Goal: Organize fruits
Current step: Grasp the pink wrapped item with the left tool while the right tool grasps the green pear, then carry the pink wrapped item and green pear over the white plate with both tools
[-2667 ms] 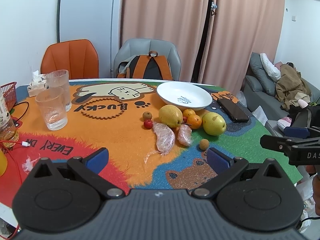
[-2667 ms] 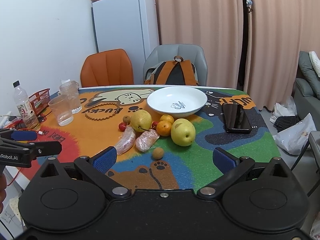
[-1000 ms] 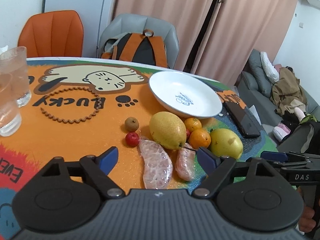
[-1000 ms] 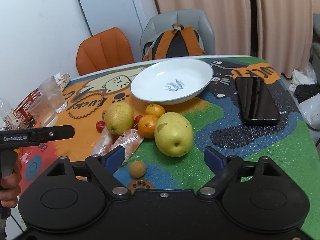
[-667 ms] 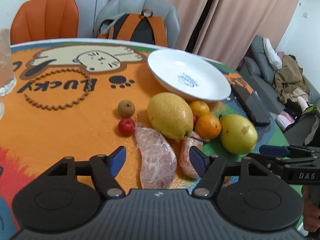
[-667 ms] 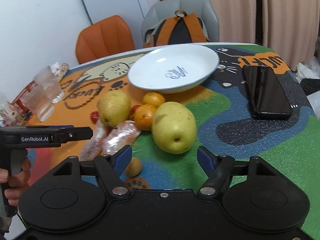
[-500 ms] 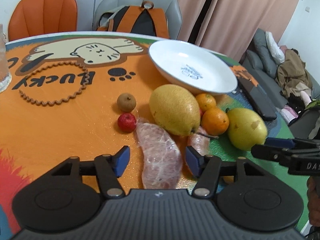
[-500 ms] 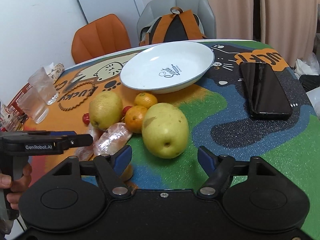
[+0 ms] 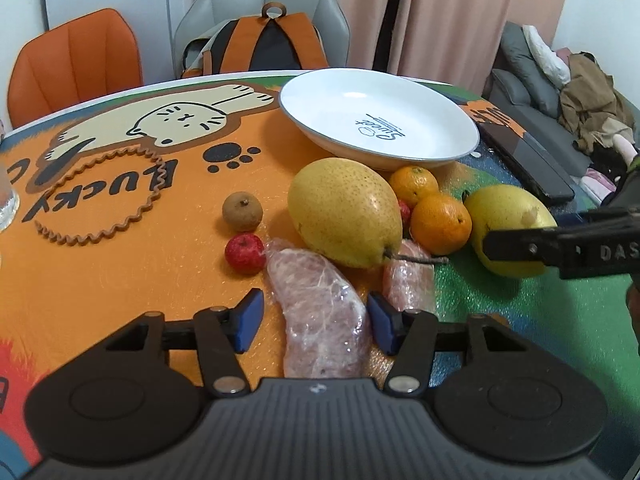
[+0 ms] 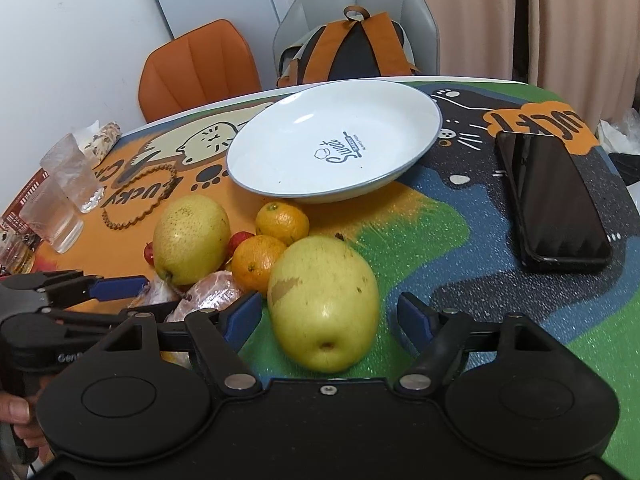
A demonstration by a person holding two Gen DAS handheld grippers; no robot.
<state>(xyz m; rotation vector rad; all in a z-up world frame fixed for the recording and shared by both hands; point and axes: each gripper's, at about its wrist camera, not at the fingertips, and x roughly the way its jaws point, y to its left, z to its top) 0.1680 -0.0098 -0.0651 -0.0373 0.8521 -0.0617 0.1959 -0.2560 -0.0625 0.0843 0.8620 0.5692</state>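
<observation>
We set the left gripper point(image 9: 316, 316) astride the wrapped pomelo segment point(image 9: 320, 312) and the right gripper point(image 10: 330, 316) astride the pear point(image 10: 324, 300), jaws open, ready for the empty plate point(image 10: 280, 184).

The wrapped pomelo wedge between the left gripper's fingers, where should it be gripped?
Across the long sides of the wrapped pomelo wedge, from the near end, as the open left gripper already straddles it. It lies lengthwise along the fingers.

Phone point(image 10: 550, 200), glasses point(image 10: 60, 196) — backpack point(image 9: 268, 46) on chair point(image 9: 262, 4)
</observation>
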